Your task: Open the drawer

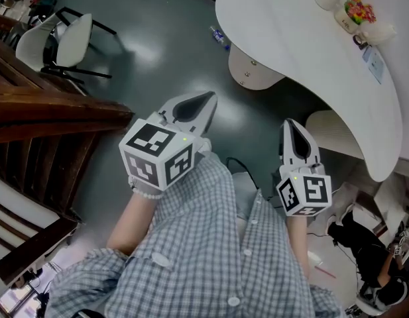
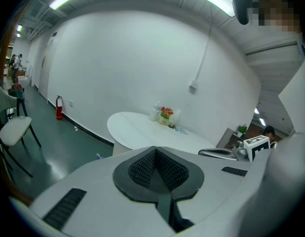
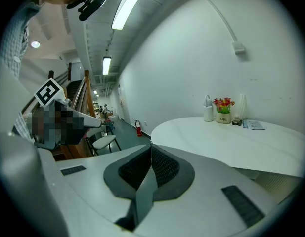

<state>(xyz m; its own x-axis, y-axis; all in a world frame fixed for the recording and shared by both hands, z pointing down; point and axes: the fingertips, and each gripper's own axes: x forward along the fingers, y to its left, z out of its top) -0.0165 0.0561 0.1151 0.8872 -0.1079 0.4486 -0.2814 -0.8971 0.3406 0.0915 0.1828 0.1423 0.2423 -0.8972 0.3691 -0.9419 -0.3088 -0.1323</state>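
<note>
**Item 1 – left claw** (image 1: 205, 100): jaws fully together, ribbed pads meeting along one seam, nothing btwn them. It hangs in the air over the floor (image 1: 158, 58), tip aimed out and a bit down. Left marker cube (image 1: 158, 154) sits at its back end, above my wrist.

**Item 2 – right claw** (image 1: 290, 128): same condition, pads pressed flat to each other, holding nothing. It is beside the left claw, apart from it and level w/ it. Right marker cube (image 1: 303, 194) is at the rear.

**Item 3 – drawer:** can't tell where it is; no view shows one I can make out.

**Item 4 – white table** (image 1: 290, 32): rounded top on a pedestal base (image 1: 254, 68). It stands ahead of me and to my right, nearer the right claw. Neither claw touches it.

**Item 5 – flower pot** (image 1: 355, 10): on the table's far side w/ a few small white containers just beside it. Papers (image 1: 374, 65) lie near the table edge.

**Item 6 – chair** (image 1: 65, 42): white seat, dark legs, on the floor well to my left.

**Item 7 – wooden stair rail** (image 1: 45, 111): dark brown, along the left edge of the head view.

**Item 8 – fire extinguisher** (image 2: 59, 107): red, upright at the foot of the white wall (image 2: 142, 58).

**Item 9 – bottle** (image 1: 219, 37): lying on the floor near the pedestal.

**Item 10 – checked shirt** (image 1: 211, 244): my own, filling the bottom of the head view.
</note>
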